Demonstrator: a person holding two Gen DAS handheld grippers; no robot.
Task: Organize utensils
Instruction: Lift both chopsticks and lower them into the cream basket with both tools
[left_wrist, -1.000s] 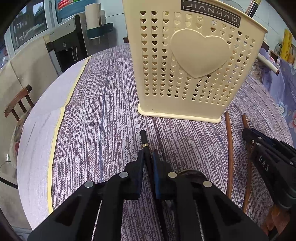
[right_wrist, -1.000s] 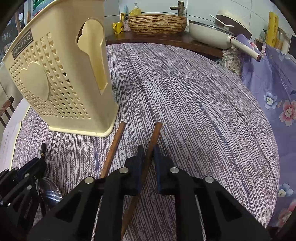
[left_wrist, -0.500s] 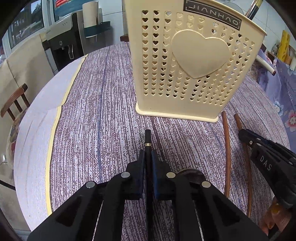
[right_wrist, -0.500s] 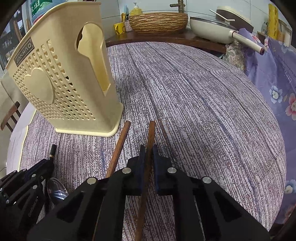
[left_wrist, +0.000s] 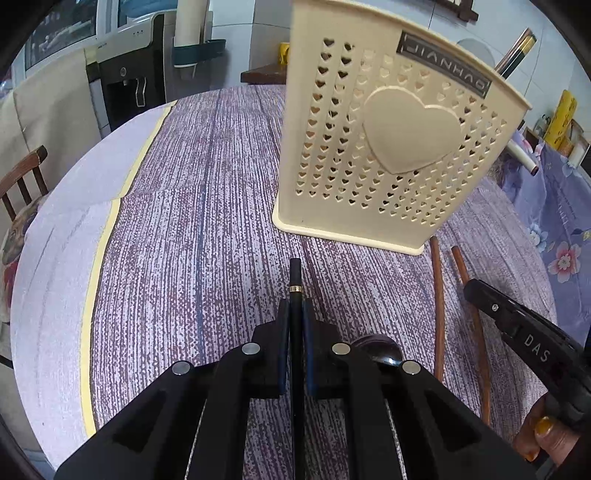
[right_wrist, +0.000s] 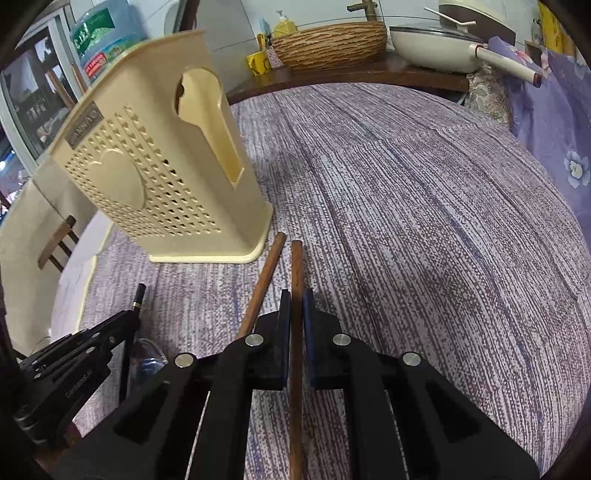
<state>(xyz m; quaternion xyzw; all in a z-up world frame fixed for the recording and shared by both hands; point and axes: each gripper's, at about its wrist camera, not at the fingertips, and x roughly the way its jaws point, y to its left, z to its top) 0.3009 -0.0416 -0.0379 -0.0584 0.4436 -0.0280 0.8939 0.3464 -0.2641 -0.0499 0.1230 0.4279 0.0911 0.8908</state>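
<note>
A cream perforated utensil holder (left_wrist: 391, 155) with a heart on its front stands on the round table; it also shows in the right wrist view (right_wrist: 155, 184). My left gripper (left_wrist: 294, 314) is shut on a black-handled utensil with a gold band (left_wrist: 295, 280), lifted a little off the cloth. A spoon bowl (left_wrist: 380, 350) lies by its right finger. My right gripper (right_wrist: 295, 306) is shut on a brown wooden chopstick (right_wrist: 296, 266). A second brown chopstick (right_wrist: 264, 280) lies on the cloth just to its left. Both chopsticks (left_wrist: 439, 295) show right of the left gripper.
The table carries a purple striped cloth (right_wrist: 424, 221). A woven basket (right_wrist: 328, 44) and a white pan (right_wrist: 436, 51) sit on a wooden shelf behind. A wooden chair (left_wrist: 22, 177) stands at the left. A floral purple cloth (left_wrist: 561, 229) hangs at the right.
Both grippers have risen and tilted with their utensils; the black handle and the held chopstick now lie straight between the fingers. The holder looks farther off.
</note>
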